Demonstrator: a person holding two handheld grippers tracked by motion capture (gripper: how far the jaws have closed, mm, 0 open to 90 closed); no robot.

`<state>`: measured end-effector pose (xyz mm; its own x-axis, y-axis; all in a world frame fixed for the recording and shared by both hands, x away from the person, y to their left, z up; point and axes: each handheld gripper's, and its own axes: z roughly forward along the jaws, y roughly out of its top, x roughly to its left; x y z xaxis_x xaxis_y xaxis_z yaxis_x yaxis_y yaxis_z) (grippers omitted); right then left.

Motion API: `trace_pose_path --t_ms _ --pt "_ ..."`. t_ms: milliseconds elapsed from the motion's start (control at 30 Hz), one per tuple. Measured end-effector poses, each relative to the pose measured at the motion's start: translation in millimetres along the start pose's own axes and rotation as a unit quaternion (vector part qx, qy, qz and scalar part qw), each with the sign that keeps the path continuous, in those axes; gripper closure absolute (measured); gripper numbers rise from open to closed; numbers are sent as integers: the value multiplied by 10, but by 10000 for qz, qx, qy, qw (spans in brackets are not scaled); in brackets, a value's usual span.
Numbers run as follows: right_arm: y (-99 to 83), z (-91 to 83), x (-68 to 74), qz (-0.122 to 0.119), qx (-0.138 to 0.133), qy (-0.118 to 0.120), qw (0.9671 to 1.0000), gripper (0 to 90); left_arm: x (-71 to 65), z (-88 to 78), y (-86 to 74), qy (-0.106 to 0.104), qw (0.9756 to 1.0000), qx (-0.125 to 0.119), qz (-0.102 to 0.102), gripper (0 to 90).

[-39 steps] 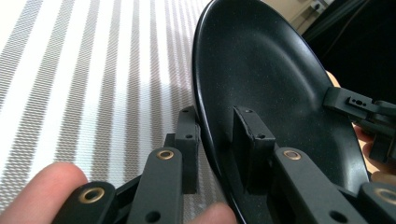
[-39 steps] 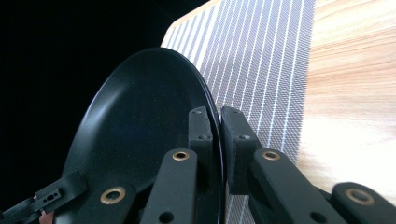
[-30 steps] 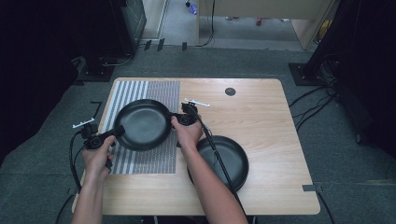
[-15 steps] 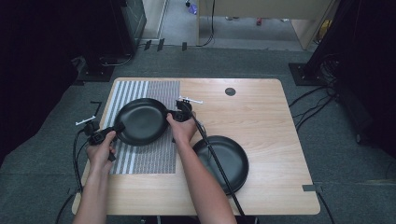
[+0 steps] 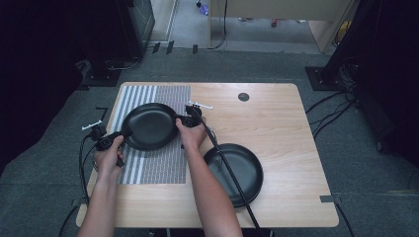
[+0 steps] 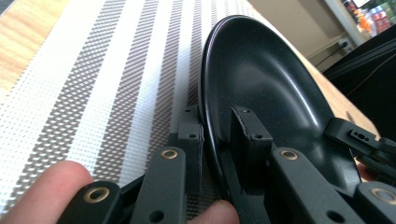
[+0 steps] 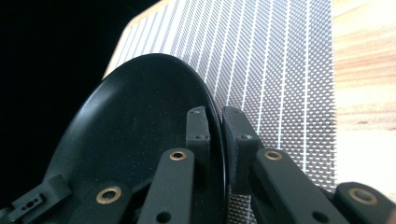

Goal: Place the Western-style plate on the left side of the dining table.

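Observation:
A black round plate is held over the striped placemat at the table's left. My left gripper is shut on its left rim, and my right gripper is shut on its right rim. In the left gripper view the plate stands between the two jaws, with the other gripper at its far edge. The right gripper view shows the plate's rim pinched between the jaws, above the placemat. A second black plate lies on the wood to the right.
The wooden table has a small black round cap near its far edge. Cables trail from both grippers, one crossing the second plate. Dark equipment stands off the table's left and right sides.
Both grippers have carried the plate leftward and slightly toward the far side over the placemat. Their hold on the rim is unchanged.

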<state>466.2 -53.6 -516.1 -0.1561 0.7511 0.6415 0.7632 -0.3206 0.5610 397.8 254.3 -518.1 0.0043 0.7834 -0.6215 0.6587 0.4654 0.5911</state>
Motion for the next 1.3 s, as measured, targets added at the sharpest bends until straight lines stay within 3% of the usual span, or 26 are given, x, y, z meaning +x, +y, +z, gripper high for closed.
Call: trace_pose_path --t_ms 200,300,367,467,600,667,833,1000,1067,1300 --pt "-56 58 -16 -250 -60 -43 9997 798 25 27 -31 92 9999 75 62 733" --pt "-34 54 15 -334 46 101 9994 658 -36 26 -34 78 9995 105 272 607" --pt "-8 19 58 -420 -10 68 9991 594 -85 32 -40 122 9987 134 470 510" --pt "56 -78 109 -627 -66 -30 9980 533 -181 46 -52 327 9961 218 792 367" --pt "100 -181 135 -769 2 -6 9970 489 -241 41 -73 586 9915 250 1136 332" --pt "112 -239 138 -828 -30 13 9966 445 -258 1 -60 823 9876 189 1327 291" --pt "121 -413 110 -1125 -36 -61 9936 397 -244 -108 -22 754 9893 143 1242 210" --pt "136 -573 53 -1190 4 -59 9929 354 -287 -185 -49 811 9875 168 1343 161" --pt "142 -653 36 -1284 165 8 9916 320 -329 -237 -69 805 9866 143 1409 140" --pt "166 -972 56 -1482 91 207 9887 288 -421 -411 -140 666 9862 164 1504 137"
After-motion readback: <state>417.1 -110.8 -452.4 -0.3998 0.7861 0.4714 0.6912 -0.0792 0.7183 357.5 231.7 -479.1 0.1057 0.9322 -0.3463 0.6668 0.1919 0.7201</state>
